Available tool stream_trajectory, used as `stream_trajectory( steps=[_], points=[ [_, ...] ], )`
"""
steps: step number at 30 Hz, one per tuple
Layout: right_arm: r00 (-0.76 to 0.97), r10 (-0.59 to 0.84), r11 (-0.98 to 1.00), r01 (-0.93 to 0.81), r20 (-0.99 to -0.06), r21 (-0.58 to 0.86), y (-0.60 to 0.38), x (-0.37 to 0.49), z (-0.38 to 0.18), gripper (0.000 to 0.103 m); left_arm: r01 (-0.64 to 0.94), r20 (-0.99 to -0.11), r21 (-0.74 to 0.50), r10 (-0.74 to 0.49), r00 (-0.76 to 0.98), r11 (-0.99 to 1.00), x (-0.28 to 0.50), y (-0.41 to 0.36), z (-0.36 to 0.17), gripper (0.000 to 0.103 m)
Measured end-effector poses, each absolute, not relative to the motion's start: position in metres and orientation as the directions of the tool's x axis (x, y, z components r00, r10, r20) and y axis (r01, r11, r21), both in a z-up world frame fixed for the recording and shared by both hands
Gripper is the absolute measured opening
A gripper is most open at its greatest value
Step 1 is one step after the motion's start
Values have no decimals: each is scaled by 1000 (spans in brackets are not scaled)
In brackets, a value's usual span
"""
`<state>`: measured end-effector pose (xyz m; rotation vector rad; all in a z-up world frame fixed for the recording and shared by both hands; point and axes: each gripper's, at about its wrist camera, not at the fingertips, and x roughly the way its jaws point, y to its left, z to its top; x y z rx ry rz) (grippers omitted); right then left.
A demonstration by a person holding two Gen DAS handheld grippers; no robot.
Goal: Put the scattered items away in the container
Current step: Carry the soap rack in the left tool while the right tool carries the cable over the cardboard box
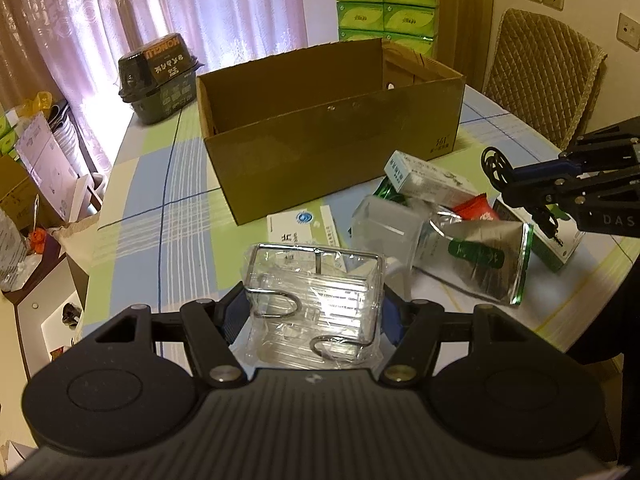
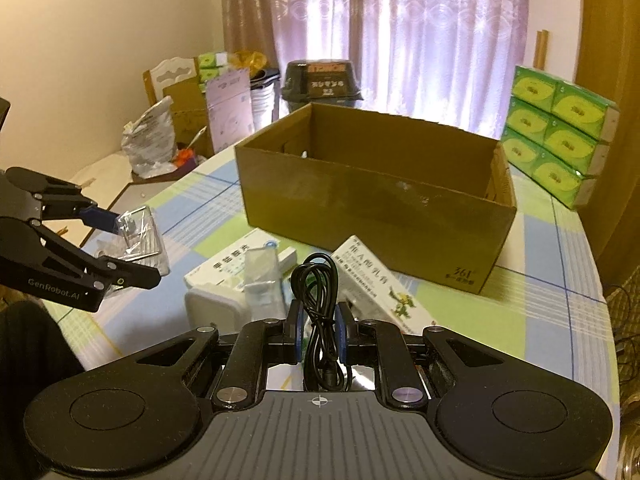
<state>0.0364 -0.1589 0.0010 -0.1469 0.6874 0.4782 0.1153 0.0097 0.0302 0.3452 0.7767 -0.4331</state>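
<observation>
now both loads are gripped: left gripper (image 1: 314, 312) fingers clamp the clear plastic-wrapped wire rack (image 1: 316, 300), right gripper (image 2: 318, 326) fingers pinch the coiled black cable (image 2: 318, 304), next likely into the open brown cardboard box (image 2: 376, 200) at frame centre.

The box (image 2: 372, 204) stands open-topped ahead of me, nothing over its mouth. Its near wall rises between me and the inside. Low clutter (image 1: 448, 216) crowds the table (image 2: 552, 320) before it; bare cloth lies rightward.
</observation>
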Motion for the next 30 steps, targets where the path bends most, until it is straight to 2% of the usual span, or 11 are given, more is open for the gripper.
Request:
stream_trajectory(
  steps=[9,18,26,30],
  points=[
    [733,353,912,-408,-582,38,-173,92,34,18,500,-697,110,-292,655,859,159,-5,59,61],
    [778,342,925,-379,-526,42,-172,177,69,18,482,-631,110,-314,710,869,238,-32,98,61],
    [766,321,935,-351,-556,56,-165,238,53,18,439,-606,71,-311,732,895,305,-47,94,61],
    [755,321,937,-343,-572,73,-162,254,40,18,422,-621,71,-291,728,904,329,-53,79,61]
  ],
)
